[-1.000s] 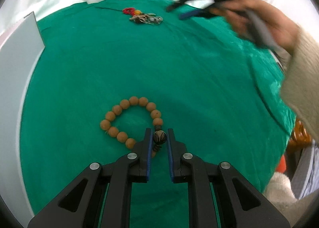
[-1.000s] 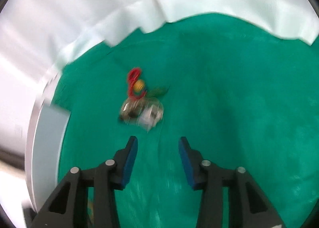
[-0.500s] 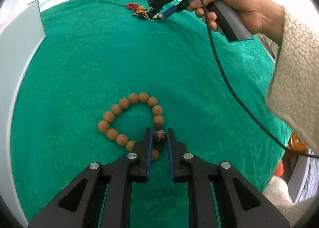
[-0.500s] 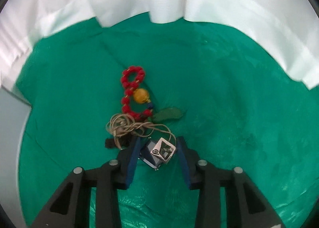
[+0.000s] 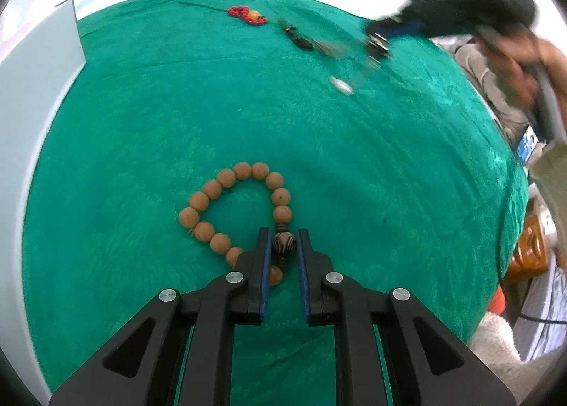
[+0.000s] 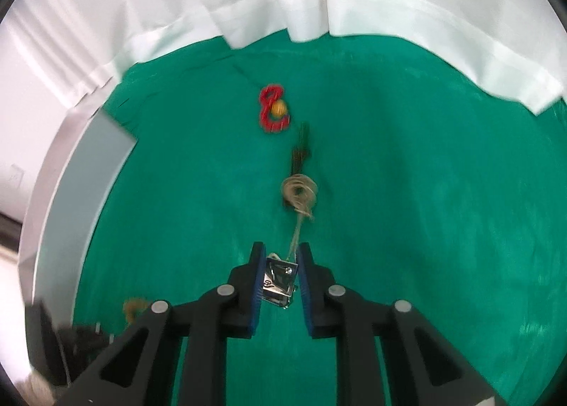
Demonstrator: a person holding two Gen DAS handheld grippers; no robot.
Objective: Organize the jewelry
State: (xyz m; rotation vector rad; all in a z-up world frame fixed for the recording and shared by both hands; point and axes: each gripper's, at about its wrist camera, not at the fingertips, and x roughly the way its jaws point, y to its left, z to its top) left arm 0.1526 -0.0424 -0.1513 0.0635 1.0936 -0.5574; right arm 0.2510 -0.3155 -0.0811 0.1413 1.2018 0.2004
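Wooden bead bracelet (image 5: 234,207) on green cloth (image 5: 319,143), striped bead (image 5: 283,243) pinched by left gripper (image 5: 282,246). Square pendant (image 6: 278,280) between closing right gripper (image 6: 280,264) pads, pressed, cord (image 6: 299,193) trailing.

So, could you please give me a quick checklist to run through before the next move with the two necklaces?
1. Left claw grips the striped bead of the wooden bead bracelet: ok.
2. Right claw, jaws closing, has the square silver pendant between them: ok.
3. Pendant cord free of knots: not ok, bunched in a coil.
4. Cord clear of the red bead bracelet: ok, apart.
5. Grip firm enough to lift: cannot tell.
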